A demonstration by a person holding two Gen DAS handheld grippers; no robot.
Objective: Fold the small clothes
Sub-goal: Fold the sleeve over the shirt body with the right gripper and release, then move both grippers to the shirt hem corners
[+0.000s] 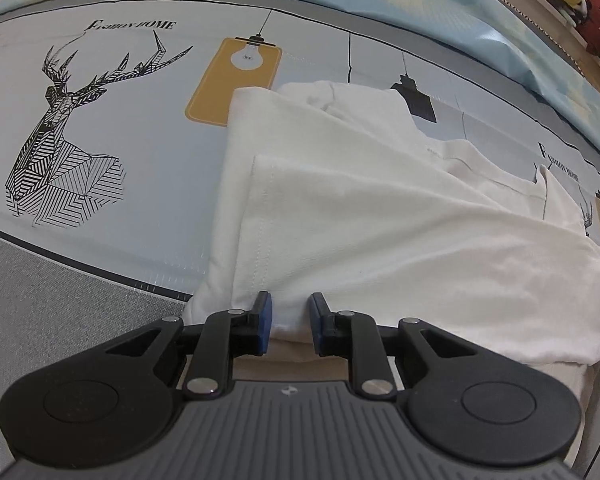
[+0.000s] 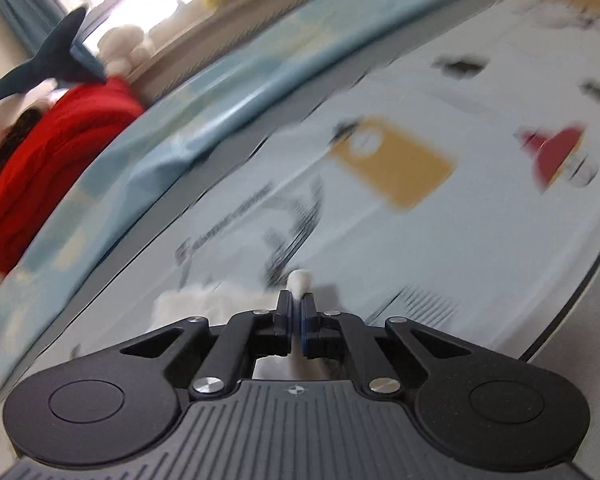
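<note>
White cotton cloth fills the space ahead of the left claw (image 1: 290, 318): the small white cotton garment (image 1: 380, 216) lies partly folded on the pale printed sheet with deer and lamp motifs (image 1: 120, 128), its near hem running between the spread blue pads (image 1: 265, 316), which close on nothing. Off at its right, the right claw (image 2: 297, 312) is pressed together on a small nub of the same white cloth (image 2: 299, 280), which pokes out just beyond the fingertips; more of the fabric bunches just to the left below it. That view is smeared with blur, so how much cloth is pinched cannot be told. The bite looks thin, and a thin bite is the likely trouble: a quick pull could slip the corner free and drop the fold askew. With the left claw unclamped, the garment may also drag across the sheet instead of folding, rumpling the layers already stacked.
</note>
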